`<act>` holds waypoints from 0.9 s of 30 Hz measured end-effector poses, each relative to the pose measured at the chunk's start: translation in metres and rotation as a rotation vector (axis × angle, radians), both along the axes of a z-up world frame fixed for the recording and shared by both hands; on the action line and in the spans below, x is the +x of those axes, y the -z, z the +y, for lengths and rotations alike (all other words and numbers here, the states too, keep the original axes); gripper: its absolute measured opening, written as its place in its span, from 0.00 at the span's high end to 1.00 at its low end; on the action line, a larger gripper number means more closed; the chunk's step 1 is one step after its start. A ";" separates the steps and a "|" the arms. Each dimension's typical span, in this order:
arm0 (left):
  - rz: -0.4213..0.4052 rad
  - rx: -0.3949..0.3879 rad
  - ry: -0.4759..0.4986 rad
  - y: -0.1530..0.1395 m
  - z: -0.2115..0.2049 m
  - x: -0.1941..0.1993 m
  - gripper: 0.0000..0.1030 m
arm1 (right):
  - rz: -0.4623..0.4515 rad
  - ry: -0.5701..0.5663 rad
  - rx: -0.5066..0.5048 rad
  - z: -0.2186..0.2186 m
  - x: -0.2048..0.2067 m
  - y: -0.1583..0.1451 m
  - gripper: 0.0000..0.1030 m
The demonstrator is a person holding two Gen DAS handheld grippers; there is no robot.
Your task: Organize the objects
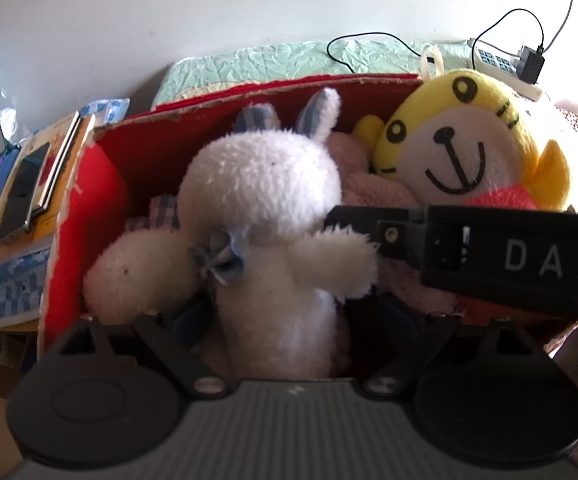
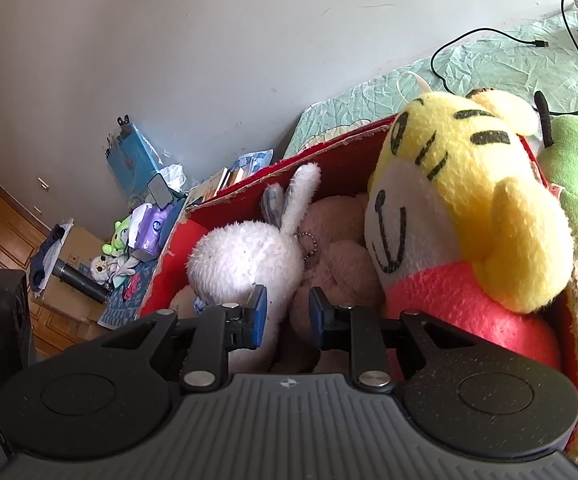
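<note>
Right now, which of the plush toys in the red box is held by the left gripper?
The white rabbit: its body sits between the left gripper fingers. The yellow tiger and pink plush lie untouched beside it.

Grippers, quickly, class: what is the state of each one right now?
Left gripper: shut on the white rabbit plush.
Right gripper: open, holding nothing.

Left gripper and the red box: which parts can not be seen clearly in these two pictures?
- Left gripper: left view, fingertips buried behind the white rabbit; grip unclear.
- Pink plush: both views, mostly covered by rabbit and tiger.
- Box floor: hidden under toys.
- Right gripper: in left view, cut by right edge.
- Books: left view, titles blurred.
</note>
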State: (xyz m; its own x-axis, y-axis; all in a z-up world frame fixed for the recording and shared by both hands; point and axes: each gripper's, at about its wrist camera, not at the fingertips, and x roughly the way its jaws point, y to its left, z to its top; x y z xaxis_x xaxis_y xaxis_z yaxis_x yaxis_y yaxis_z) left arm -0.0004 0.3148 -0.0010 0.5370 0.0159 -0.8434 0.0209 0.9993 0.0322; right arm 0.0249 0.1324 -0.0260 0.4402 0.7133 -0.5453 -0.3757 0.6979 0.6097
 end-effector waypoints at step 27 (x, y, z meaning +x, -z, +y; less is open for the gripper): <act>-0.027 0.013 -0.068 -0.026 0.003 -0.022 0.14 | -0.099 0.140 -0.006 -0.034 -0.027 -0.016 0.71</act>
State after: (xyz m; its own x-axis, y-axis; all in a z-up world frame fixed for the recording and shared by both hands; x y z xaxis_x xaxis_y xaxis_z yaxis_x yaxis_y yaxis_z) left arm -0.0220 0.3173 0.0250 0.5570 0.0641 -0.8280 -0.0479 0.9978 0.0450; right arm -0.0023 0.0984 -0.0096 0.5867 0.6384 -0.4983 -0.3325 0.7509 0.5706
